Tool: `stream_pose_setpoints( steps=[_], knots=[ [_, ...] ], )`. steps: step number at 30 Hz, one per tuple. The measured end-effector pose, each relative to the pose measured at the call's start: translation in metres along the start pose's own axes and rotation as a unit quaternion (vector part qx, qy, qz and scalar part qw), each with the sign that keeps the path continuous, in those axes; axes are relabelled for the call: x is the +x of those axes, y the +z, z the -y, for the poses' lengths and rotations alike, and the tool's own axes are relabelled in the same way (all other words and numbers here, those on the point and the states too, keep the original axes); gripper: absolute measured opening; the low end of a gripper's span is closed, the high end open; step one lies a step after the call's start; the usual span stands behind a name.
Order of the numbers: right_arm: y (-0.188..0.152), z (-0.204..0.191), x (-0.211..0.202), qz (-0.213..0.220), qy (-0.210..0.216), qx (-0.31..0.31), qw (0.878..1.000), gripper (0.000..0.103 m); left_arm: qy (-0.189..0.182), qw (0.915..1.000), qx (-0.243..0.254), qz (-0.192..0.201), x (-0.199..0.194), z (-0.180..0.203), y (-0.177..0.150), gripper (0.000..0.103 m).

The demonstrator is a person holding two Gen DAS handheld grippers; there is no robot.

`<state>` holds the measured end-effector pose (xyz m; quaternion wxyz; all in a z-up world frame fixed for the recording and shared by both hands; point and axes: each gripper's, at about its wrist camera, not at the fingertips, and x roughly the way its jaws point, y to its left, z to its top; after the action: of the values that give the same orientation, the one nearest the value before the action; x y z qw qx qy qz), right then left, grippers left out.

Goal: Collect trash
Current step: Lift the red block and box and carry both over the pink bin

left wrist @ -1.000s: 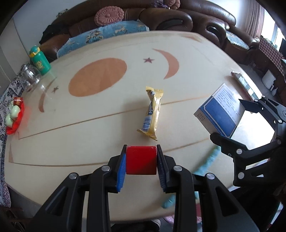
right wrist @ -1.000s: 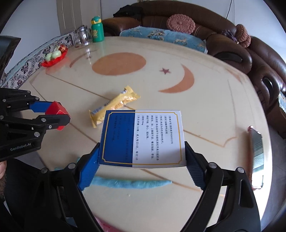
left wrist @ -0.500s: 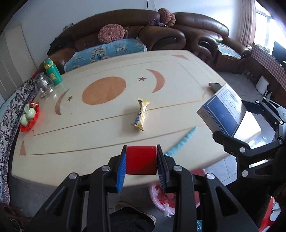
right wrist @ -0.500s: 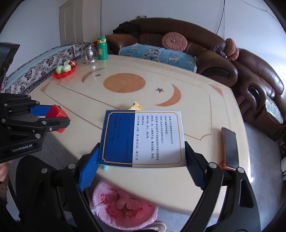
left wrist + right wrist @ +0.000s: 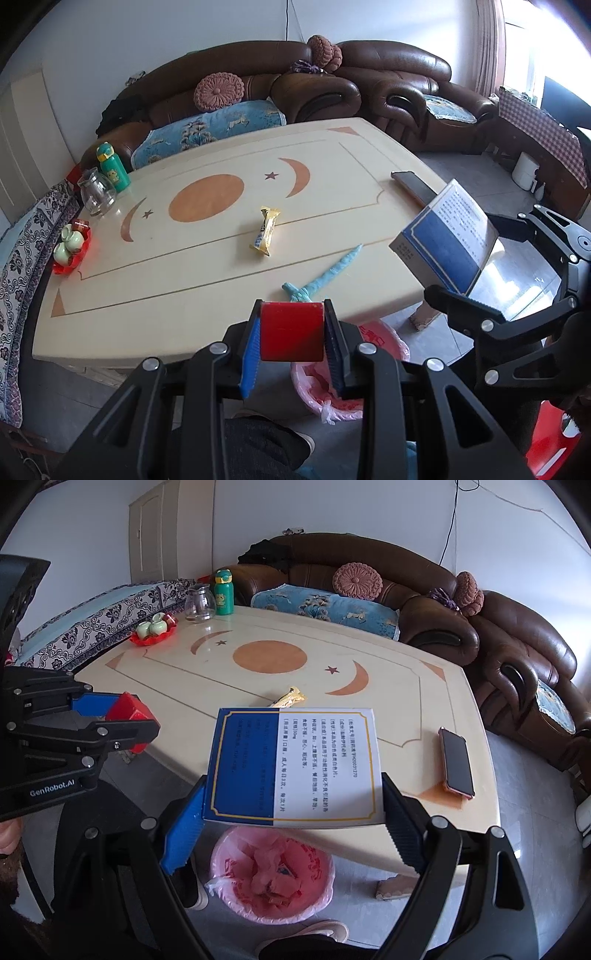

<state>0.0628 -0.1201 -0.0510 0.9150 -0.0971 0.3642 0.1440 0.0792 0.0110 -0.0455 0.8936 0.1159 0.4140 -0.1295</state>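
Two grippers were loaded, both lifted off the near edge of the table (image 5: 155, 295). Below that edge sat the pink-lined trash bin (image 5: 273, 878), at 6 o'clock under the right gripper's load, already holding crumpled pink waste.

The right gripper (image 5: 291, 812) was clamped across the flat sides of a blue-and-white medicine box (image 5: 295, 764), held level over the bin mouth. The left gripper (image 5: 291, 332) was clamped on a small red block (image 5: 291, 330), bin just past it at 5 o'clock.

Left on the table: a twisted light-blue wrapper (image 5: 325, 275) near the edge, a yellow snack wrapper (image 5: 266, 230) mid-table at 12 o'clock from the left gripper. The phone (image 5: 456, 762) at 3 o'clock of the box looked like a non-trash item.

My read: drop step. Box looked nearly as wide as the bin, so centre it, tip one corner down, then release low. Shift the red block right over the rim before letting go.
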Motion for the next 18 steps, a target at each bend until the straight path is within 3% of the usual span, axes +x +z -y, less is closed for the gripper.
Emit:
stream_pose_setpoints(
  steps=[18],
  knots=[
    [-0.047,-0.020,-0.023,-0.014,0.005,0.008,1.000,0.085,-0.025,0.9994,0.010,-0.023,-0.002,0.033,-0.051,0.030]
  ],
)
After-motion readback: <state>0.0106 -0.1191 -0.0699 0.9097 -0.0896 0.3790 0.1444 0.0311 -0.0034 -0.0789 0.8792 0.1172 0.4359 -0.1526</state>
